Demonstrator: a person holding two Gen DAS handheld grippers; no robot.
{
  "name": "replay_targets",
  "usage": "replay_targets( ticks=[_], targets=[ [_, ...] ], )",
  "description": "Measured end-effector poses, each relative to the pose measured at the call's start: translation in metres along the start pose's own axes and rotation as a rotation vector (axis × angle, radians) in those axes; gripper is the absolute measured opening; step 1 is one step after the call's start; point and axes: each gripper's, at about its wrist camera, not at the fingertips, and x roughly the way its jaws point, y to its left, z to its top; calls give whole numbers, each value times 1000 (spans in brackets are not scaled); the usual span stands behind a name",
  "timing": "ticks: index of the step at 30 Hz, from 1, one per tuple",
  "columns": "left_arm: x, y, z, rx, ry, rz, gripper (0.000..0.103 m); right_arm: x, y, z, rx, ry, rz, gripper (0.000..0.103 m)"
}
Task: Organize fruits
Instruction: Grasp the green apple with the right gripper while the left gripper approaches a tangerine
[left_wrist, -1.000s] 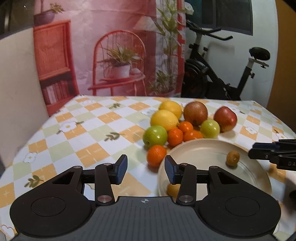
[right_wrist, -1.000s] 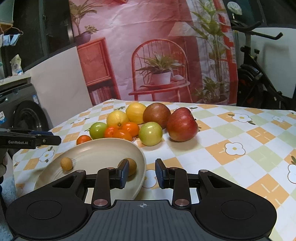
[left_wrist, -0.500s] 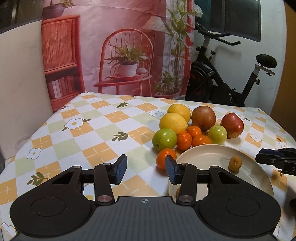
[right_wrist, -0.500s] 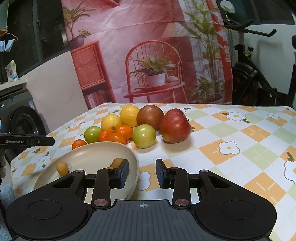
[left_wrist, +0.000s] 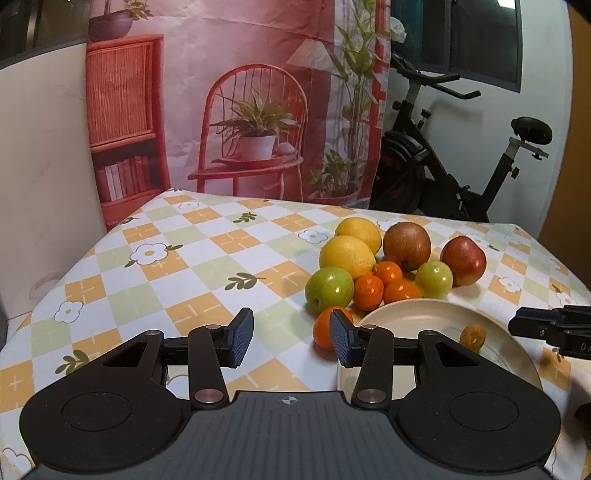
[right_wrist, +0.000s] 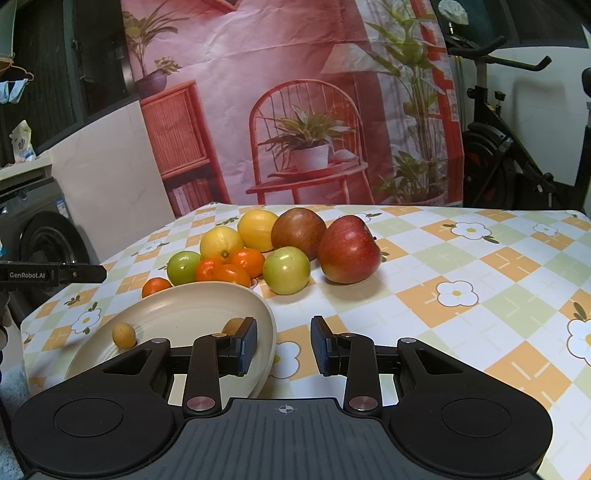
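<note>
**Both grippers empty, fruit waiting beside the plate**

My left gripper (left_wrist: 291, 341) hovers with jaws wide apart, holding nothing, facing a near tangerine (left_wrist: 325, 326). The fruit pile (right_wrist: 258, 251) sits just beyond the cream plate (right_wrist: 177, 306), which holds two small fruits. My right gripper (right_wrist: 283, 345) is likewise parted and empty, probably ready to pick.

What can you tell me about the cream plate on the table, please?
The cream plate is round and shallow, with a raised rim and a matte, ceramic-looking surface. It rests on the checked tablecloth in front of the fruit pile and holds two small brownish-yellow fruits. The right tool's left finger overlaps its rim in view; contact is unclear.
</note>
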Motion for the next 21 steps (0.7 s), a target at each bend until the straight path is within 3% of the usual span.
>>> replay_targets(
  ticks=[14, 21],
  targets=[
    [11, 2, 19, 9, -15, -35, 48, 15, -5, 26, 12, 14, -21, 31],
    [14, 12, 29, 3, -32, -48, 48, 48, 11, 57, -82, 46, -18, 31]
  ],
)
